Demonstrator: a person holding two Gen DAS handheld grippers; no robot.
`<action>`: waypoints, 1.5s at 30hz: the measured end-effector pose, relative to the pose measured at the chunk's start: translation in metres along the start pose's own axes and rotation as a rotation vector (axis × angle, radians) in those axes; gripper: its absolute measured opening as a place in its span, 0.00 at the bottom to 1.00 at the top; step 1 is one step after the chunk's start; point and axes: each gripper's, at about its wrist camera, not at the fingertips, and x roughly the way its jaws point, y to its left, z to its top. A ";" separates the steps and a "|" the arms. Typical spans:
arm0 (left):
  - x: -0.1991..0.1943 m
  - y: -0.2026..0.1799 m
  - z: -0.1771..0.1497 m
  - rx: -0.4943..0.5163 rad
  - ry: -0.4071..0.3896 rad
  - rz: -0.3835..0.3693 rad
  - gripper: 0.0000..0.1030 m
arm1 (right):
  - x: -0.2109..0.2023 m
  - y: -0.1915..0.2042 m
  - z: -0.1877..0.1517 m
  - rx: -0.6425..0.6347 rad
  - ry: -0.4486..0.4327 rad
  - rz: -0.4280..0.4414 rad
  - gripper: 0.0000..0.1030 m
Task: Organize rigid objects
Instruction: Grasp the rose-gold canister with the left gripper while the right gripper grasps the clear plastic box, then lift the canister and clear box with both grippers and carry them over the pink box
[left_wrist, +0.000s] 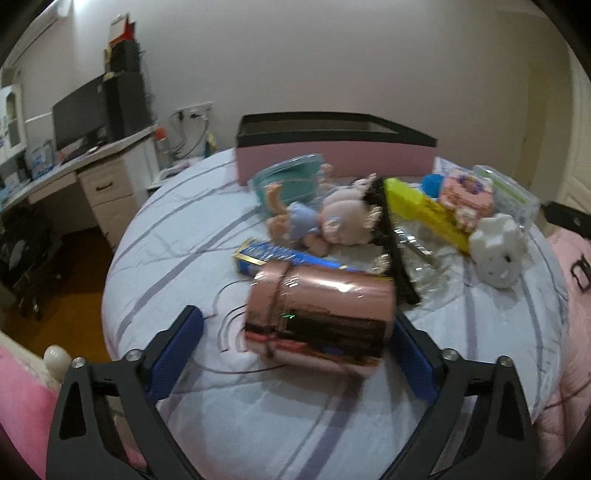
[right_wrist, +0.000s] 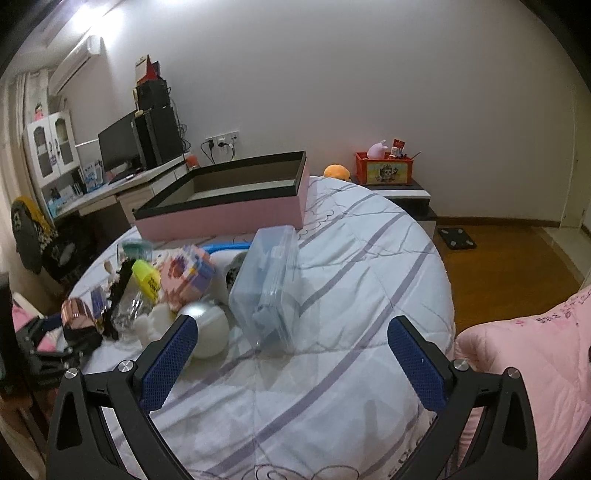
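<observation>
A shiny rose-gold cylinder (left_wrist: 319, 317) lies on its side on the bed between the open fingers of my left gripper (left_wrist: 295, 354); its right end is close to the right pad, the left pad stands apart. It also shows in the right wrist view (right_wrist: 77, 314). Behind it lie a blue box (left_wrist: 280, 256), a doll (left_wrist: 332, 218), a yellow box (left_wrist: 424, 214) and a white toy (left_wrist: 498, 247). My right gripper (right_wrist: 295, 362) is open and empty over the quilt, near a clear plastic case (right_wrist: 266, 288). An open pink box (right_wrist: 229, 206) stands at the far side.
The bed is round with a striped white quilt (right_wrist: 351, 369). A pink blanket (right_wrist: 535, 369) lies at the right. A desk with a monitor (left_wrist: 77, 114) stands left. A nightstand with a red crate (right_wrist: 386, 170) is behind the bed.
</observation>
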 end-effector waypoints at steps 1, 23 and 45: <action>0.000 -0.002 0.001 0.007 -0.001 -0.004 0.83 | 0.002 0.000 0.003 0.009 0.004 0.012 1.00; -0.004 -0.001 0.012 -0.031 0.030 -0.096 0.59 | 0.065 0.010 0.017 -0.076 0.133 0.018 0.33; -0.013 -0.006 0.102 0.045 -0.123 -0.146 0.58 | 0.044 0.011 0.077 -0.109 0.010 0.078 0.32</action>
